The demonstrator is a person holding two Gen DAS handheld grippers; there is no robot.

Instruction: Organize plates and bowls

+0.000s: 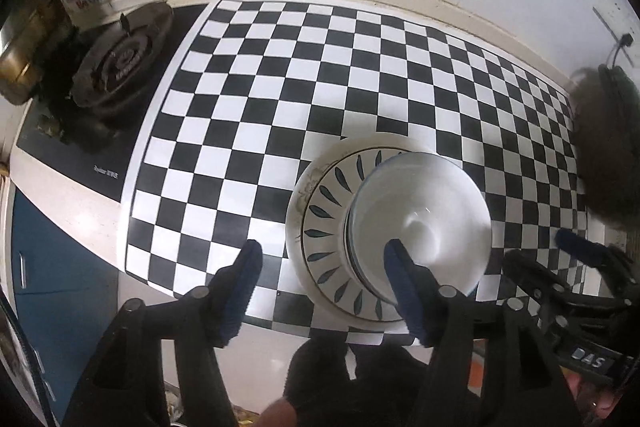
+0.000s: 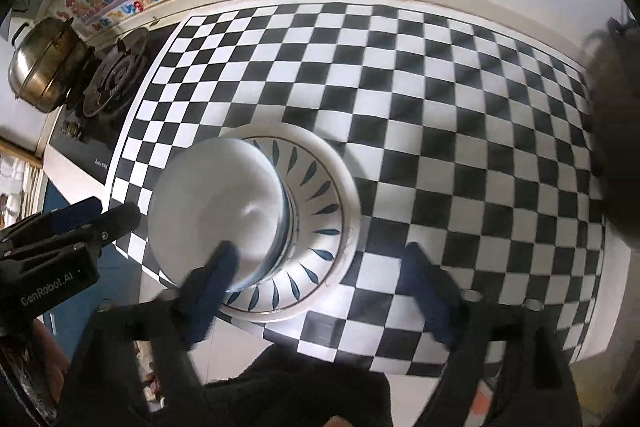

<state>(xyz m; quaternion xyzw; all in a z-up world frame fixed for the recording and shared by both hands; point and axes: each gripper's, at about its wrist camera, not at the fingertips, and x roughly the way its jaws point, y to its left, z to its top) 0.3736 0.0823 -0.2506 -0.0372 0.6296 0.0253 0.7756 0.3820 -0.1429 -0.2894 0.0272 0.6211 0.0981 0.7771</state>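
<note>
A: Both tongs hang over the stack, pointing steeply down. Left gripper (image 1: 322, 291) stands released, nothing between the pads. Right gripper (image 2: 320, 291) is spread wide, also empty.

B: Where's the crockery?

A: White bowl (image 1: 420, 223) sits in the leaf-patterned plate (image 1: 324, 223), which rests on a larger cream plate (image 1: 294, 211). All on the checkered mat (image 1: 320, 75), toward its near edge. Bowl sits off-centre in the patterned plate, shifted toward the right-gripper side.

B: Which way from each gripper?

A: In the left wrist view the stack lies ahead and to the right; the right-hand fingertip (image 1: 400, 267) overlaps the bowl's near rim in the picture, the other fingertip is out over bare mat. In the right wrist view it mirrors: stack ahead and left, the left-hand fingertip (image 2: 220, 267) over the bowl's near rim. Whether either pad touches the rim I cannot tell; they look above it.

B: So the stack is between the two?

A: Yes. Neither straddles it. No long axis to speak of, everything round.

B: Nearer hand?

A: About even, by my reading. Nothing else to stack shows on the mat. Stove burner (image 1: 120, 67) and steel pot (image 2: 44, 67) sit beyond the mat's left edge.
</note>
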